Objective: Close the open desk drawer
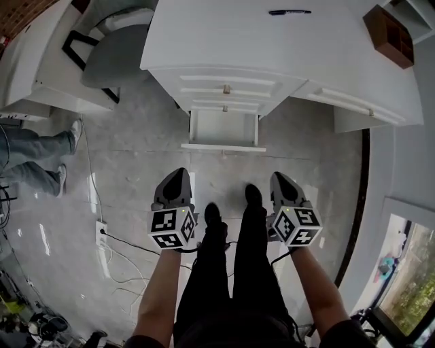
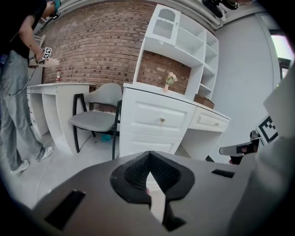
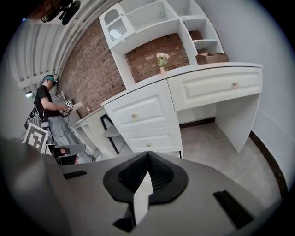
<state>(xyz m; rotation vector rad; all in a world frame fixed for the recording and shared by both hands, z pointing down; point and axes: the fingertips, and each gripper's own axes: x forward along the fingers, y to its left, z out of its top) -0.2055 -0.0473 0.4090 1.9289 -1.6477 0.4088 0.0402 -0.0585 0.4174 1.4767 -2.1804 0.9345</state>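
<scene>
The white desk (image 1: 224, 34) stands ahead of me. Its bottom drawer (image 1: 223, 145) is pulled out over the floor and looks empty inside; the two drawers above it are closed. My left gripper (image 1: 178, 174) and right gripper (image 1: 279, 178) hover side by side short of the drawer front, clear of it, one towards each end of it. Both are shut with nothing between their jaws. In the left gripper view the left gripper (image 2: 150, 155) hides the bottom drawer, and the upper drawers (image 2: 159, 120) show above it. The right gripper (image 3: 148, 155) faces the same drawer stack (image 3: 138, 114).
A grey chair (image 1: 115, 58) stands left of the desk. Another person's legs (image 1: 37, 153) are at the far left. A power strip (image 1: 100, 231) and cables lie on the floor to my left. On the desktop sit a pen (image 1: 289, 11) and a brown box (image 1: 389, 34).
</scene>
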